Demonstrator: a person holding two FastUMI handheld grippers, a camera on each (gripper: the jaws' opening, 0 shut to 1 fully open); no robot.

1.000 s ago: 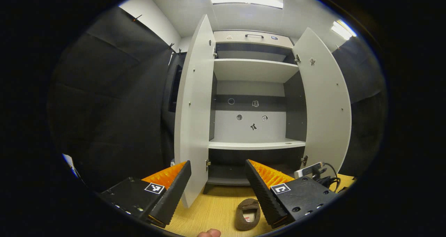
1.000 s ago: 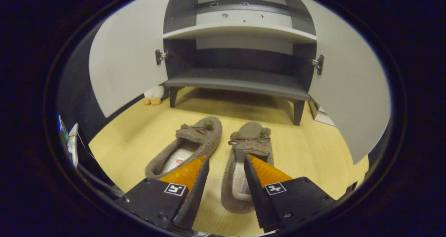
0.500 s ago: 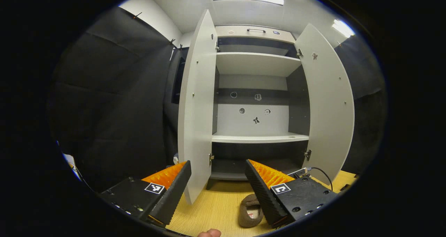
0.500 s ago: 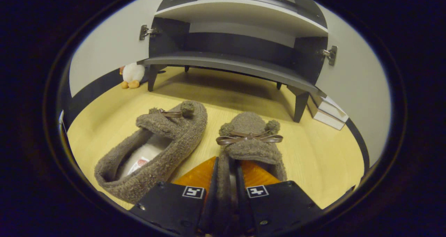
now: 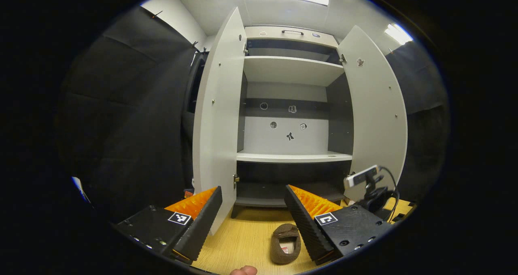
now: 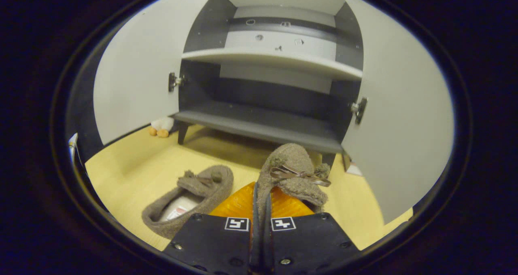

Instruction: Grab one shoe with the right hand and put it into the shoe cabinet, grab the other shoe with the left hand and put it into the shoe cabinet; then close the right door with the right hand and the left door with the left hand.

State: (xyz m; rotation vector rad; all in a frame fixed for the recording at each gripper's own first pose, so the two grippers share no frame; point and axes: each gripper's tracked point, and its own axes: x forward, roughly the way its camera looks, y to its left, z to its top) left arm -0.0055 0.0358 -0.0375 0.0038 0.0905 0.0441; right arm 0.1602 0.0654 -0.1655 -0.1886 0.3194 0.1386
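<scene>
The first shoe (image 6: 293,174), a fuzzy brown slipper with a bow on its toe, is pinched at its heel side between the two fingers of the right gripper (image 6: 259,210) and is held clear of the floor (image 6: 133,161), toe pointing ahead toward the shoe cabinet (image 6: 259,125). The second shoe (image 6: 190,196) lies on the floor below and to the left of that gripper, untouched; in the left gripper view it (image 5: 286,242) is seen just beneath the spread fingers of the left gripper (image 5: 253,210), which grips nothing.

Ahead of the held shoe, the cabinet's bottom shelf is bare, and both the left door (image 6: 137,81) and the right door (image 6: 400,125) are swung wide.

The step in hand is judged to be the carrying of the first shoe into the cabinet. A forward reach over the lip of the bottom shelf is called for next, with the shoe set down flat before the fingers are parted; clearance from the right door's edge should be minded.
</scene>
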